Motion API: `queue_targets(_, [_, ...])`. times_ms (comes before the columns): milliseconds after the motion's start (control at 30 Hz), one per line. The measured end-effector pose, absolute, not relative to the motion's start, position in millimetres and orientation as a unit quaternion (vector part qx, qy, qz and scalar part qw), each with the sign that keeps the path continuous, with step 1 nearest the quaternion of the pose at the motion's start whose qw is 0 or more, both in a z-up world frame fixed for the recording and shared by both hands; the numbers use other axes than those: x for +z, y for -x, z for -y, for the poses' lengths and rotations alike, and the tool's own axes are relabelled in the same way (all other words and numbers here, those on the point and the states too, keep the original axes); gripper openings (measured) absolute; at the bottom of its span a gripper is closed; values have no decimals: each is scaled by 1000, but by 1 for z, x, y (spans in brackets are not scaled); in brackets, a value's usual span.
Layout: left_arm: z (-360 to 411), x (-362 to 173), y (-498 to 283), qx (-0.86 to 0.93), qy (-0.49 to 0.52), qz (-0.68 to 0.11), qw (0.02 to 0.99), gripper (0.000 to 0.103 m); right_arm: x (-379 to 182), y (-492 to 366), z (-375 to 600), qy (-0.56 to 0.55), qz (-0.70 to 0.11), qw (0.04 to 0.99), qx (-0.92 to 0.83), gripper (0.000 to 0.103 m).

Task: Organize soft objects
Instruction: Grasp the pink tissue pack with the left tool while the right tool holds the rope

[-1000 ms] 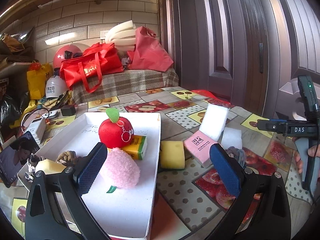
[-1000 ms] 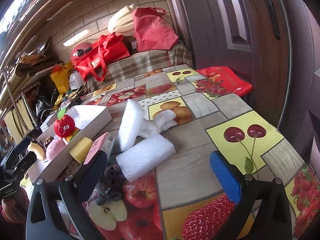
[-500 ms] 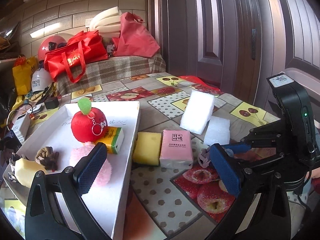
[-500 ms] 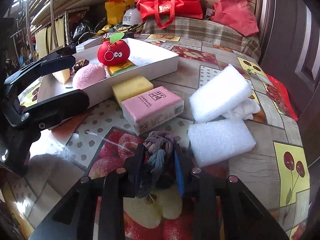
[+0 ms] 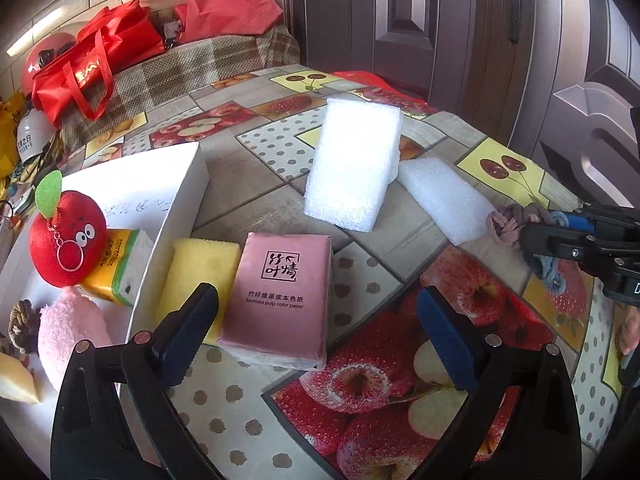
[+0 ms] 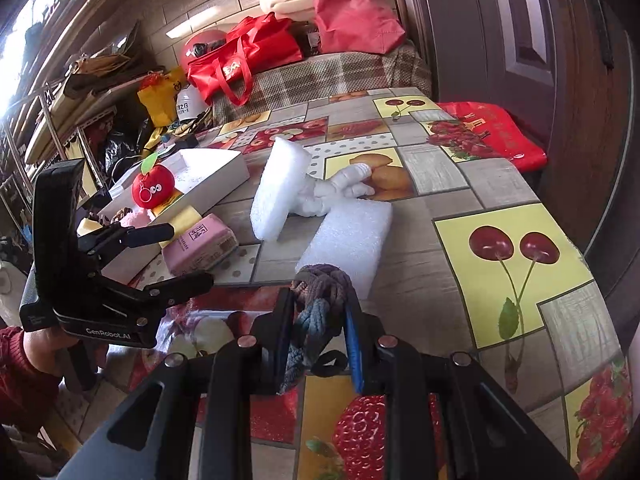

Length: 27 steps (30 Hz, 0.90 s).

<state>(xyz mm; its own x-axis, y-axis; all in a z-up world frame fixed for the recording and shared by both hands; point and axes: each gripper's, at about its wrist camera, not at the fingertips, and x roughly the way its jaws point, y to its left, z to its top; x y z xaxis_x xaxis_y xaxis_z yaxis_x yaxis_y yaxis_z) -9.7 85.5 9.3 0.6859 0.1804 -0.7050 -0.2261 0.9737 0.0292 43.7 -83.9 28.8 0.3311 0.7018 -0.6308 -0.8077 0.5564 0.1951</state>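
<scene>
We find the right gripper [image 6: 318,320] clamped on a knotted rope [image 6: 320,300]; the left gripper [image 5: 316,320] stands wide, holding nothing.

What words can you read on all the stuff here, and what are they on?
"Bamboo pulp color paper", under big Chinese characters: pink tissue pack.
"GenRobot.AI": left gripper, on its body.
Black print on the yellow tissue pack: too blurred to read.
Handwriting inside the white tray: too faint.
White lettering on the red bag: unreadable.
Characters on the white helmet: too small.
</scene>
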Motion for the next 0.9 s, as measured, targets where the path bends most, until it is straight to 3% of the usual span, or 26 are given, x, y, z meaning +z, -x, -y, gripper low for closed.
queue_targets(167, [-64,1,20,31,72,-407,910,99,31,-43,87,64,-339,810,475,24])
queue_targets(300, [-62,23,32,117,35,-332,935,98,32,-46,90,52,-339,808,479,24])
queue_targets(467, [-75,13,5,128,72,-369,918,98,32,-43,90,54,-339,806,483,24])
queue_targets(533, [-76,14,-3,146,71,-368,916,90,31,-44,90,52,-341,805,483,24])
queue_targets(567, [-77,11,-7,149,70,-376,912,72,31,-44,90,51,-342,804,483,24])
queue_targets(600, [-77,7,-11,144,69,-389,907,65,30,-46,90,49,-344,804,483,24])
queue_targets(767, [-67,8,-7,119,50,-384,914,54,31,-46,94,40,-340,807,482,24])
queue_targets(900, [-56,22,12,111,30,-328,938,52,38,-38,102,29,-308,817,486,24])
